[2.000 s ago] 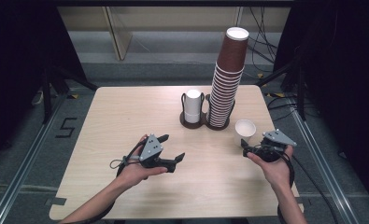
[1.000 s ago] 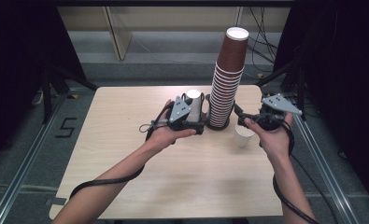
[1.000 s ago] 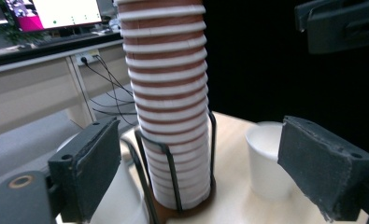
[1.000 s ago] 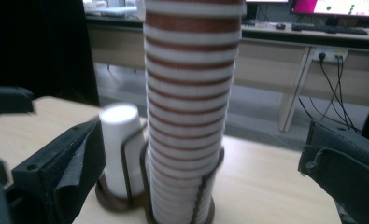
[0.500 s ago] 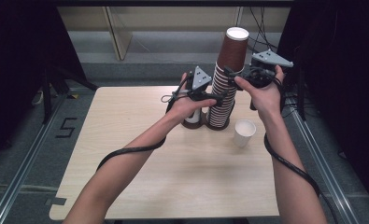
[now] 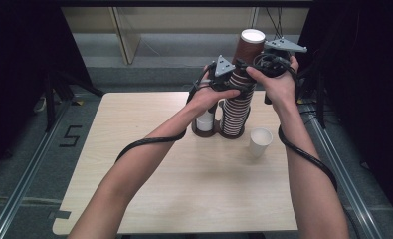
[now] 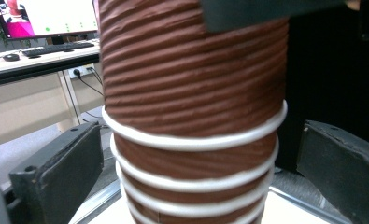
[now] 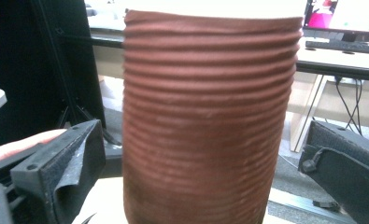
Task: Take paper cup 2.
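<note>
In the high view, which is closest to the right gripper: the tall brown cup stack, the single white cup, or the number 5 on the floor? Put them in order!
From the right gripper:
1. Tall brown cup stack, right between its jaws.
2. Single white cup, below it on the table.
3. Number 5, far left on the floor.

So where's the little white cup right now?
In the high view the white cup stands alone on the table, toward its right side, just in front and right of the tall stack of brown cups.
</note>
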Tool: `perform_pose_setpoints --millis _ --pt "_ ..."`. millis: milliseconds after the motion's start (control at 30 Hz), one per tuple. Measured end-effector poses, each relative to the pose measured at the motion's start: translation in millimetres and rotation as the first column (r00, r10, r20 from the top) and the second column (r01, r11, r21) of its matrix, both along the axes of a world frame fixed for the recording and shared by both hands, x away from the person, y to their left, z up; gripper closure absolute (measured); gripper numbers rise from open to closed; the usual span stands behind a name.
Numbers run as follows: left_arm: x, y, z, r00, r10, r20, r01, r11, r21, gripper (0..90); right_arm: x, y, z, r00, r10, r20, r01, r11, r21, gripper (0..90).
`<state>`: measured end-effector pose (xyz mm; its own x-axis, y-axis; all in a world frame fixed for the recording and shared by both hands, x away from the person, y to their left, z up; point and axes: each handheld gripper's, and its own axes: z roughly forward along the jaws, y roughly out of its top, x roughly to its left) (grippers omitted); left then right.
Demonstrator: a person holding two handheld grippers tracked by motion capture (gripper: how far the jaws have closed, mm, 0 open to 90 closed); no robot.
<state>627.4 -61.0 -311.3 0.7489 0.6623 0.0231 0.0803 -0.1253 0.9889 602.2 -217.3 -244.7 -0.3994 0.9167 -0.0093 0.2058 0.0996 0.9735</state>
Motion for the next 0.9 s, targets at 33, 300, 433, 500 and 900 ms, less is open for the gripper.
perform_pose_setpoints --millis 33,300,433,500,900 --pt "1.2 -1.5 0.3 1.0 -0.002 -0.004 0.002 1.0 0.001 0.3 1.4 0.8 0.5 1.0 -0.005 -0.007 0.005 1.0 0.009 0.6" --pt "8.2 -3.8 -4.6 0.9982 0.004 -0.059 -0.006 0.9995 -0.03 3.8 13.6 4.8 -0.4 0.9997 0.001 -0.025 0.0 1.0 0.014 10.5" --pt "8.5 -2.4 -4.4 0.9979 0.0 -0.065 -0.002 0.9994 -0.034 4.3 12.5 8.4 -0.1 0.9999 -0.001 -0.011 0.001 1.0 0.009 15.3" --pt "8.2 -2.8 -4.5 0.998 0.003 -0.063 -0.005 0.9993 -0.037 4.3 11.2 8.3 1.1 0.9999 -0.014 -0.004 0.014 1.0 0.022 16.1" --pt "8.0 -2.5 -4.6 0.9983 0.003 -0.059 -0.005 0.9995 -0.033 4.3 -0.1 4.7 24.7 0.9932 -0.039 0.109 0.028 0.994 0.105 17.9"
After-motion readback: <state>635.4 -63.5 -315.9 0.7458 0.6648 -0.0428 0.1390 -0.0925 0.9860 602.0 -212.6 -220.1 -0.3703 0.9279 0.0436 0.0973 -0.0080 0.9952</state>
